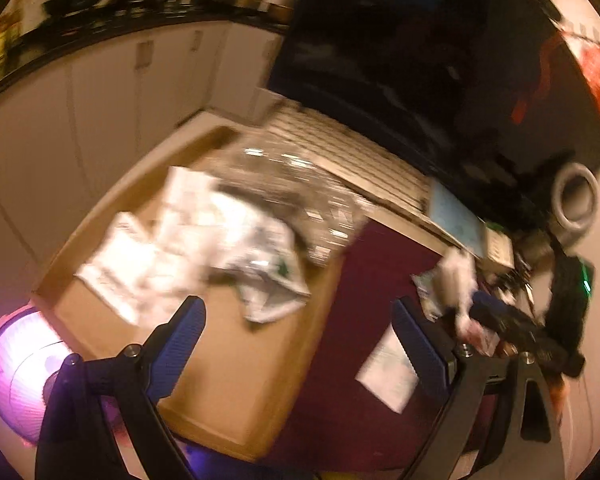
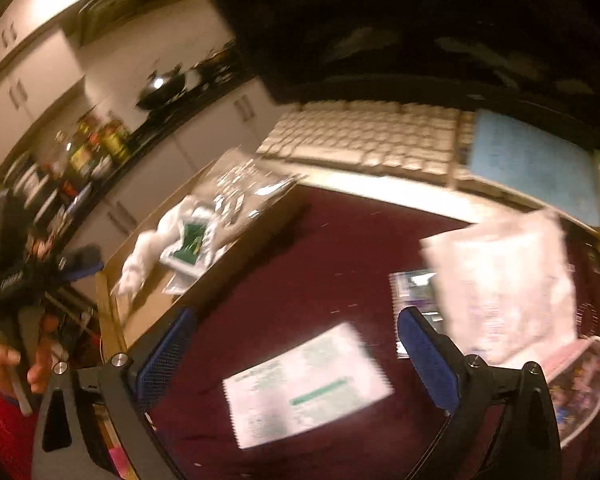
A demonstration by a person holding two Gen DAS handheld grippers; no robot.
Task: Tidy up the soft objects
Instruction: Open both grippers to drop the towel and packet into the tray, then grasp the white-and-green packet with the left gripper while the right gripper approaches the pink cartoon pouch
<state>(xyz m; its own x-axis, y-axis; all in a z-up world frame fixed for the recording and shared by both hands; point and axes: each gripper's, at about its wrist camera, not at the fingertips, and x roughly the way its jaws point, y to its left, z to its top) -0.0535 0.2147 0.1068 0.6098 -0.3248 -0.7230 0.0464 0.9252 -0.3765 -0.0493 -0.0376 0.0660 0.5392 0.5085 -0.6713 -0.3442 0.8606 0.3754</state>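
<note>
Maroon surface (image 2: 320, 248) carries cardboard box (image 1: 236, 360), white keyboard (image 2: 372, 136); kitchen cabinets (image 1: 100, 100) behind; left gripper (image 1: 296, 332) and right gripper (image 2: 296, 344) both spread wide, empty.

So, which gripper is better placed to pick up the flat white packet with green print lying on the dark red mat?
The right gripper: it is open, and the flat white packet with green print lies just beyond its jaws. The left gripper, also open, faces the cardboard box.
</note>
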